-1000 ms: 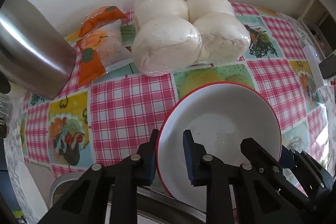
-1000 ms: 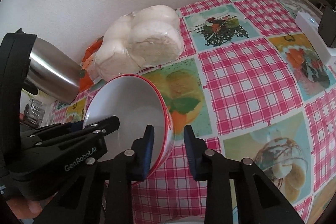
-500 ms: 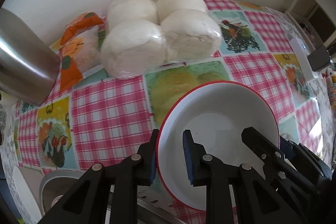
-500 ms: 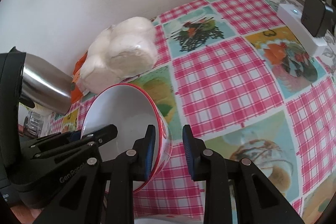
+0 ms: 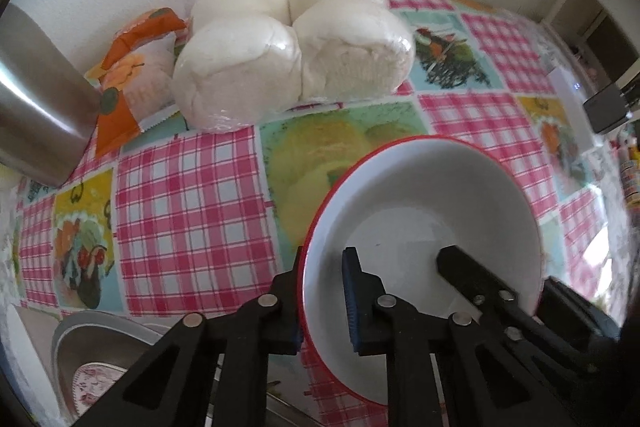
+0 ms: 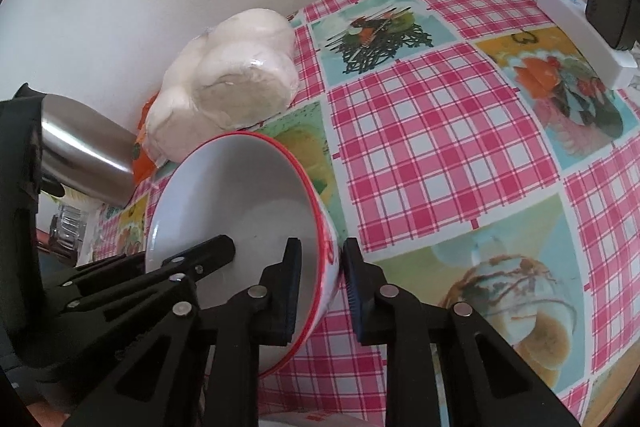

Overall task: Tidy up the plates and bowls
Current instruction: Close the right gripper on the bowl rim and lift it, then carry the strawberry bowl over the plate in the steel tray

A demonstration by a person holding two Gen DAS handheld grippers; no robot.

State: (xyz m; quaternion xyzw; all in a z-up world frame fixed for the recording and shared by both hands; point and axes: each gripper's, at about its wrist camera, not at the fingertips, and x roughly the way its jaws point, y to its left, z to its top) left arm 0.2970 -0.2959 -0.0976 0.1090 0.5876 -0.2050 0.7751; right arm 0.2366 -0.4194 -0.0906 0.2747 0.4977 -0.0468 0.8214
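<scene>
On the counter covered with a pink checked oilcloth, a brushed steel cylinder stands far left beside an orange snack packet and a plastic-wrapped pack of white buns. The left gripper has its jaws pinching the left rim of the white, red-rimmed bowl, which is tilted, probably just above the cloth. The right gripper straddles the opposite rim, jaws seemingly clamped.

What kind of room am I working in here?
Probably a home kitchen: a food-print checked tablecloth, a wrapped pack of buns, a steel sink, and the red-rimmed bowl in both claws.
</scene>
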